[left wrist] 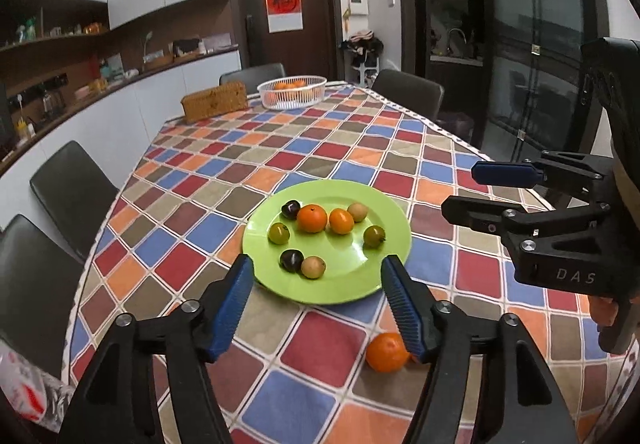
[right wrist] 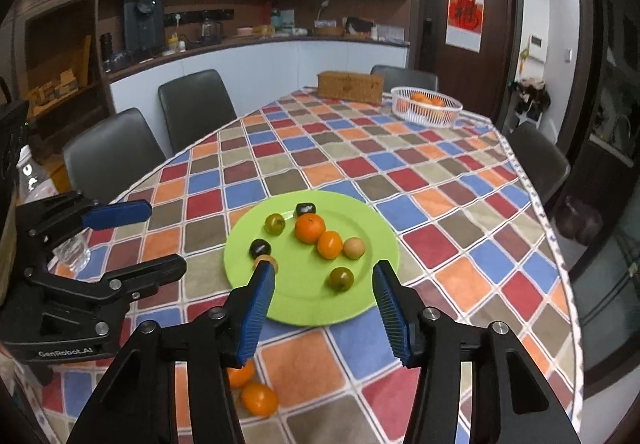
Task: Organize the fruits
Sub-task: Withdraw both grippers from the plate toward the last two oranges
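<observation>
Desk [left wrist: 328, 147] under checkered cloth, chairs along edges. Green plate [left wrist: 372, 280] near near edge, holding eight small fruits: two oranges [left wrist: 312, 218], two dark, two green, two tan. White basket [left wrist: 292, 91] with oranges at far end, beside wicker box [left wrist: 214, 100]. Loose orange [left wrist: 386, 352] on cloth between plate and near edge; second one [right wrist: 259, 398] beside it. Left gripper [left wrist: 318, 308] jaws partly open, empty. Right gripper [right wrist: 324, 312] jaws partly open, empty.

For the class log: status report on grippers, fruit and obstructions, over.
Left gripper open, empty. Right gripper open, empty. Eight fruits on green plate; two oranges loose on tablecloth. Nothing blocking.
</observation>
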`<action>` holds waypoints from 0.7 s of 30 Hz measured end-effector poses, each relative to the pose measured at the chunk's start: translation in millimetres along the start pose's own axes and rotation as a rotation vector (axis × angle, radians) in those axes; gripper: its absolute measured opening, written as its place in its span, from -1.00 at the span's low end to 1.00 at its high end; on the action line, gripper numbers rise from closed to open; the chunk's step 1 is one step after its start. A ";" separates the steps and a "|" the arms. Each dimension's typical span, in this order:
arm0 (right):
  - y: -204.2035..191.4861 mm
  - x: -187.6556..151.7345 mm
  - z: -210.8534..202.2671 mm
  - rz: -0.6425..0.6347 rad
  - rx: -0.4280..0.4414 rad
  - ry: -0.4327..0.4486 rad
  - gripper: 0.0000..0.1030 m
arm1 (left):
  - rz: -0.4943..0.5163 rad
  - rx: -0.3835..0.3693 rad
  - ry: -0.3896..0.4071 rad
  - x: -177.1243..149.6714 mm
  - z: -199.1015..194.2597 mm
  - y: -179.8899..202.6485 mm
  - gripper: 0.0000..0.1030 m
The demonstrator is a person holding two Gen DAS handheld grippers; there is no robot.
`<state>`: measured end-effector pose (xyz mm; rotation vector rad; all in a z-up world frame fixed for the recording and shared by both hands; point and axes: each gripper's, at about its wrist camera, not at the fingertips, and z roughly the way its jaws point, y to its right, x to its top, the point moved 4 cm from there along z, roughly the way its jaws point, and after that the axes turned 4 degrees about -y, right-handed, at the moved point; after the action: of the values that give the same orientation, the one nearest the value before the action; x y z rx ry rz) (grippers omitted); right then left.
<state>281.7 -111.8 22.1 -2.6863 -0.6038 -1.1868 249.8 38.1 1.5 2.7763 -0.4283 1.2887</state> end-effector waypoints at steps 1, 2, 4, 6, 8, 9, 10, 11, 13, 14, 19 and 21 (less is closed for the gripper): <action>-1.8 -1.6 -3.9 -0.003 -0.002 0.005 0.05 | 0.002 -0.002 0.005 -2.4 -4.6 1.5 0.36; -4.4 -4.1 -9.2 -0.007 -0.004 0.011 0.11 | 0.006 -0.002 0.010 -5.3 -8.9 3.3 0.39; -9.3 -9.8 -19.0 -0.018 -0.013 0.024 0.13 | 0.016 0.001 0.023 -10.5 -16.4 7.3 0.45; -13.7 -16.9 -26.9 -0.030 -0.021 0.029 0.13 | 0.036 0.010 0.034 -16.3 -22.9 11.6 0.46; -17.6 -24.9 -33.2 -0.038 -0.025 0.033 0.13 | 0.062 0.012 0.048 -22.8 -28.6 17.3 0.50; -18.6 -28.8 -34.5 -0.043 -0.033 0.035 0.13 | 0.075 0.012 0.053 -25.6 -30.6 19.6 0.51; -20.7 -33.7 -35.9 -0.053 -0.044 0.035 0.13 | 0.093 0.012 0.057 -29.4 -32.3 22.6 0.51; -22.3 -37.8 -36.8 -0.061 -0.050 0.032 0.13 | 0.100 0.014 0.059 -31.1 -33.2 23.7 0.51; -23.9 -46.4 -37.6 -0.062 -0.045 0.023 0.13 | 0.108 0.023 0.076 -36.0 -35.5 25.7 0.51; -24.1 -49.0 -37.5 -0.061 -0.044 0.019 0.13 | 0.115 0.016 0.078 -37.7 -35.8 26.8 0.51; -26.5 -64.4 -35.7 -0.068 -0.028 -0.001 0.13 | 0.157 -0.022 0.071 -46.4 -30.0 32.9 0.51; -28.9 -70.3 -31.7 -0.071 -0.012 -0.022 0.13 | 0.167 -0.048 0.066 -50.7 -27.4 35.0 0.50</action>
<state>205.5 -115.8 -8.9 -2.7124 -0.7030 -1.1824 188.8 20.5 -21.4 2.6993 -0.6895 1.3787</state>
